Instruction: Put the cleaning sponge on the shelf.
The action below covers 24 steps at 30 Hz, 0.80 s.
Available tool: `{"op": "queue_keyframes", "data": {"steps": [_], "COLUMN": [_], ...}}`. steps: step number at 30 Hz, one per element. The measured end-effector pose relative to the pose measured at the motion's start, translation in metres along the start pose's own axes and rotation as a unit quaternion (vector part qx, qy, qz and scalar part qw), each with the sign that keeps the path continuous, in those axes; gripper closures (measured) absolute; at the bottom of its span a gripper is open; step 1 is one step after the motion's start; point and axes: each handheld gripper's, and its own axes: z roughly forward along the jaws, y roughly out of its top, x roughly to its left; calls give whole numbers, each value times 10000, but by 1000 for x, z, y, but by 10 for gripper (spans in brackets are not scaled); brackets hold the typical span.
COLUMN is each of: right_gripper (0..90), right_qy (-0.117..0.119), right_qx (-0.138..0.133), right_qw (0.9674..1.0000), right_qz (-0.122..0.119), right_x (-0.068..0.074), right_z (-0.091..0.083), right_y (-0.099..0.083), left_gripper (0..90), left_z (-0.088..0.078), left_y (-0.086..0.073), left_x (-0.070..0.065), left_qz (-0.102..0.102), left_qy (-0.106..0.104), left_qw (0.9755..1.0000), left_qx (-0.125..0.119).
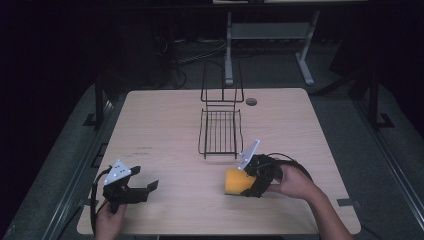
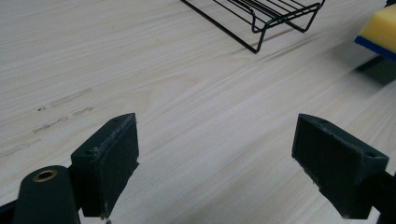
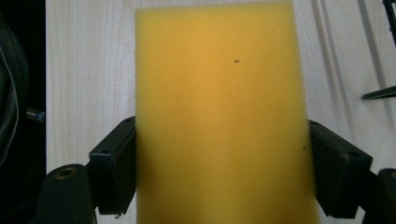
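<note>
The left tool [image 1: 142, 191] rests low on the surface [image 1: 165, 135], jaws spread wide with nothing between them, well left of the wire rack [image 1: 220, 131]. Just below the rack's near right corner, the right tool [image 1: 245, 182] pinches a yellow sponge [image 1: 235, 182] between its jaws.

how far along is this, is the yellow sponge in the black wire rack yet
Not yet. Done: the right gripper has its jaws closed on the sides of the yellow sponge with a blue underside, near the wooden table's front edge. In hand: that sponge. The left gripper is open, holding nothing. Left, if the rack is the goal: the black wire rack holds nothing.
</note>
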Motion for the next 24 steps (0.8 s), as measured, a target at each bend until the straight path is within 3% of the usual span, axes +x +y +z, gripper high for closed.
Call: {"op": "queue_keyframes", "data": {"steps": [24], "right_gripper": [213], "right_qy": [30], "right_qx": [96], "right_qw": [9999], "right_qz": [-37], "right_x": [-19], "right_z": [-8], "right_y": [20], "left_gripper": [141], "left_z": [3], "left_y": [1], "left_x": [-2], "left_qz": [42], "left_qy": [-35], "left_qw": [10000], "left_qx": [24]}}
